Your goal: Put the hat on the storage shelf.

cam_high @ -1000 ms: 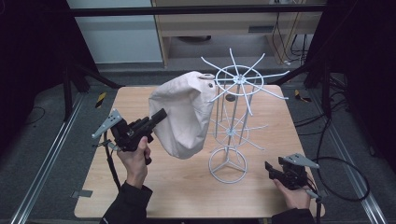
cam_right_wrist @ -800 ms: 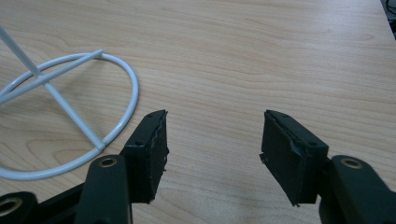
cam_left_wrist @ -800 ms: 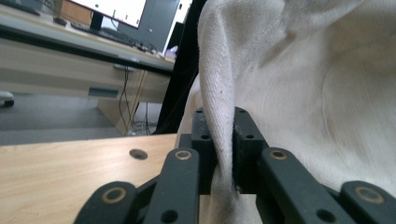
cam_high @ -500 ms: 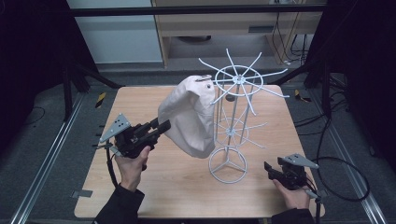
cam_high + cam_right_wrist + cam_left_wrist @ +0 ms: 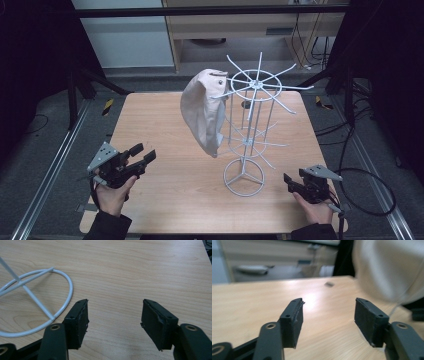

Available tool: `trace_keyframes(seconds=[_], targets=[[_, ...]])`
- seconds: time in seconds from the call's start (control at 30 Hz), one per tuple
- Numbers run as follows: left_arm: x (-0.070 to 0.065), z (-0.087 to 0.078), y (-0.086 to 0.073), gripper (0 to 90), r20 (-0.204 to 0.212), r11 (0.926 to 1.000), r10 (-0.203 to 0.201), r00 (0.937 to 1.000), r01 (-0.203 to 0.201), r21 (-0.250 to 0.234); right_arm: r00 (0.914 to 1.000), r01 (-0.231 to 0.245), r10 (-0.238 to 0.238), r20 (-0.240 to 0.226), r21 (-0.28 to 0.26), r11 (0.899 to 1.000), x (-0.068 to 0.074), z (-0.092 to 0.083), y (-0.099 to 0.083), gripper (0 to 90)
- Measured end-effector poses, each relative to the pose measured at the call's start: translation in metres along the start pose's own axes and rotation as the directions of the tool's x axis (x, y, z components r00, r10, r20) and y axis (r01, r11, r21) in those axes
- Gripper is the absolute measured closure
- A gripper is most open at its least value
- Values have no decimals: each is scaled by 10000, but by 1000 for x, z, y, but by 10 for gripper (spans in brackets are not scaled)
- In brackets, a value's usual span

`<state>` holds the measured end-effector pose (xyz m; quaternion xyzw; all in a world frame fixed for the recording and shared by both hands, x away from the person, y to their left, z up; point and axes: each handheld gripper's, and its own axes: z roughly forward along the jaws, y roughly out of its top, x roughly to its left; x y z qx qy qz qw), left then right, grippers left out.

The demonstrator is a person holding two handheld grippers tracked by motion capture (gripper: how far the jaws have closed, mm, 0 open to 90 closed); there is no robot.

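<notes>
A cream cap (image 5: pixel 204 112) hangs from an arm of the white wire rack (image 5: pixel 252 92), whose ring base (image 5: pixel 244 177) stands on the wooden table (image 5: pixel 165 200). My left gripper (image 5: pixel 144 155) is low at the near left, well clear of the cap, open; its jaws have just been opening and nothing is between them. In the left gripper view the gripper (image 5: pixel 328 315) points at the blurred cap (image 5: pixel 387 270). My right gripper (image 5: pixel 288 181) rests at the near right beside the base, open and bare; its jaws have just been opening too. The right gripper view has the gripper (image 5: pixel 113 315) next to the ring base (image 5: pixel 67 290).
The rack's thin arms (image 5: pixel 290 107) stick out all round at two levels. A low cabinet (image 5: pixel 240 30) stands behind the table. Black frame poles (image 5: pixel 75 90) flank it, and cables (image 5: pixel 365 185) lie on the floor at the right.
The left gripper has let go of the cap and dropped toward the near left of the table. The cap has swung right and now hangs from the rack. The right hand stayed put.
</notes>
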<state>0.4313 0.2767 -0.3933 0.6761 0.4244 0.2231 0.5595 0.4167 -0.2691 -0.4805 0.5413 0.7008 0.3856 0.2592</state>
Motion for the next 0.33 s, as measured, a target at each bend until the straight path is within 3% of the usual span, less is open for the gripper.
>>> trace_keyframes(seconds=[0.2, 0.33], targets=[[26, -2, -34, 335, -1179, 9947, -223, 9928, 339, 975, 9999, -140, 140, -3, 55, 9999, -3, 1, -1, 329], [40, -2, -52, 309, -1957, 9851, -118, 9806, 450, 1660, 9998, -176, 176, 11, 44, 9998, -4, 2, -2, 291]])
